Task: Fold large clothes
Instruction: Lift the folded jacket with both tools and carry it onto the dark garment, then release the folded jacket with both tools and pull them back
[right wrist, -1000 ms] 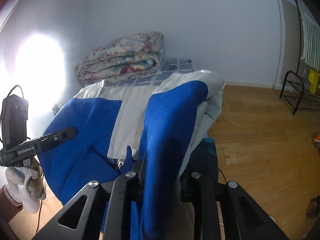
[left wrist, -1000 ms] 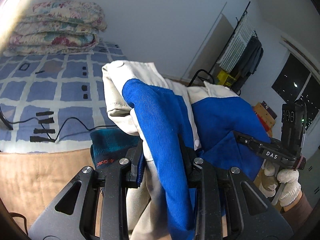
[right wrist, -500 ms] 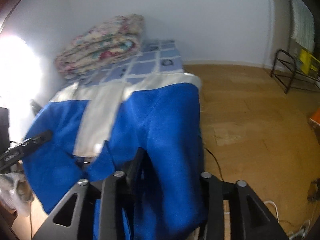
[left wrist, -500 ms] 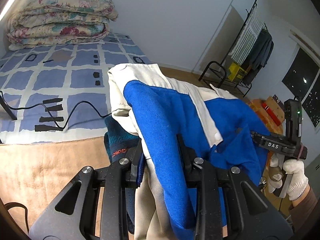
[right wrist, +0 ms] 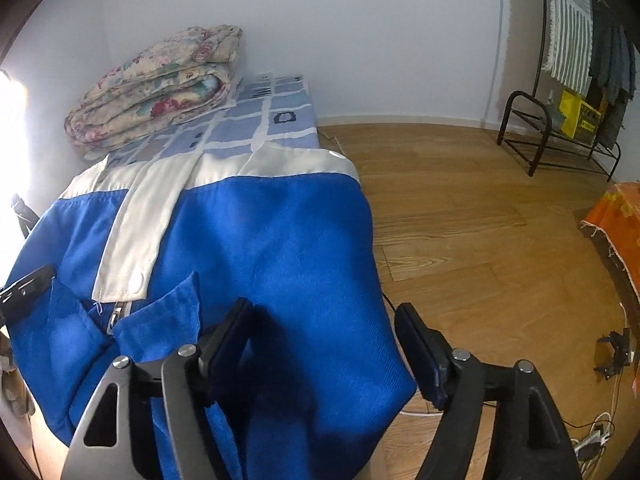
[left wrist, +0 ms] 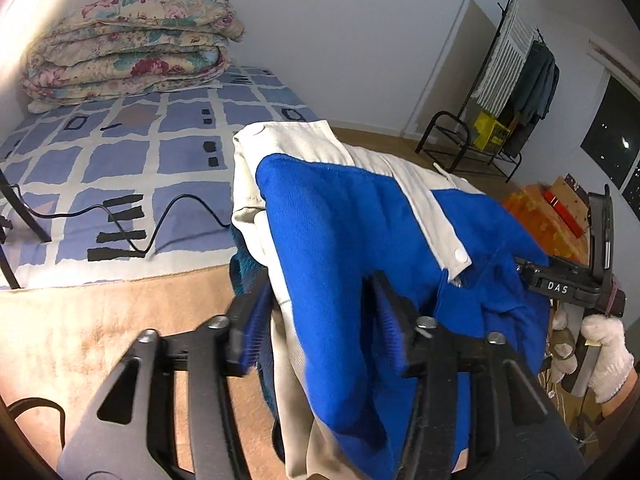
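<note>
Both grippers' fingers (left wrist: 248, 344) (right wrist: 420, 352) spread, opening around the blue-and-cream jacket (right wrist: 272, 248), lengthwise toward the quilt (right wrist: 160, 84)

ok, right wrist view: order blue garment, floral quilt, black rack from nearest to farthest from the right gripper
1. blue garment: between the opening fingers of the right gripper.
2. floral quilt: far left, on the bed.
3. black rack: far right, by the wall; close to the quilt's range, ranking unsure.

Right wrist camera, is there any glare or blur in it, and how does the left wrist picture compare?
Right wrist view: strong white glare burns out the left edge; the blue and white garment stays sharp. Left wrist view: a warm flare in the top left corner, the left gripper pads slightly blurred around the cloth, its jaws opening. Both views bend straight lines, fisheye style, with dark corners.
</note>
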Tool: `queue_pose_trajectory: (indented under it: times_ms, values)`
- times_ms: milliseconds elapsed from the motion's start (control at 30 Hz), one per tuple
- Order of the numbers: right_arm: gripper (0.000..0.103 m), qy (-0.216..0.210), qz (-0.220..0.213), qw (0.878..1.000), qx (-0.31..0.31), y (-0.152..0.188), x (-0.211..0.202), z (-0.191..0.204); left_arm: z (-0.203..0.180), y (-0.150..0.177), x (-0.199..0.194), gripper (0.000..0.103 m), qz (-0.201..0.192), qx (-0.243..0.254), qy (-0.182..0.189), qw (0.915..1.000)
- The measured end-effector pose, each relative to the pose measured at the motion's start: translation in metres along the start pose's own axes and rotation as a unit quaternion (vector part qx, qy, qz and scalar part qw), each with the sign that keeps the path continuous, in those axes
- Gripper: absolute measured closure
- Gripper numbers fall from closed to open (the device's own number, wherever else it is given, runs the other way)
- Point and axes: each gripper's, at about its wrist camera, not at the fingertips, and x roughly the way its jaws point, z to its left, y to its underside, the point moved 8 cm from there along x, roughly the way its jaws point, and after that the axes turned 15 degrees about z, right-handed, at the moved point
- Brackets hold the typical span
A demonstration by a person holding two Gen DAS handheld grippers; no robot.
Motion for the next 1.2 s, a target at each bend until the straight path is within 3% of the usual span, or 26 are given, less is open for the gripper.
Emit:
queue_pose_trajectory:
  times_ms: [133, 367, 667, 867, 1200]
  values:
    - [0.017, 0.012, -0.006, 1.0, 0.002, -0.001, -0.005, 0.007, -0.004, 0.004, -0.008, 0.03, -0.005, 0.015, -0.011, 0.9998]
    - [0.012, 0.013, -0.03, 0.999, 0.013, 0.004, -0.032, 0.02, -0.015, 0.016, -0.035, 0.023, -0.014, 0.029, -0.014, 0.9994]
    - [0.008, 0.021, -0.07, 0.997, 0.029, 0.033, -0.086, 0.04, -0.027, 0.051, -0.094, 0.023, -0.038, 0.055, -0.012, 0.9976]
    - [0.008, 0.03, -0.088, 0.996, 0.008, 0.06, -0.12, 0.069, -0.028, 0.077, -0.137, 0.023, -0.056, 0.06, -0.003, 0.9966]
    - [0.007, 0.01, -0.112, 0.994, -0.016, 0.111, -0.182, 0.12, -0.04, 0.121, -0.225, 0.023, -0.085, 0.07, -0.017, 0.9938]
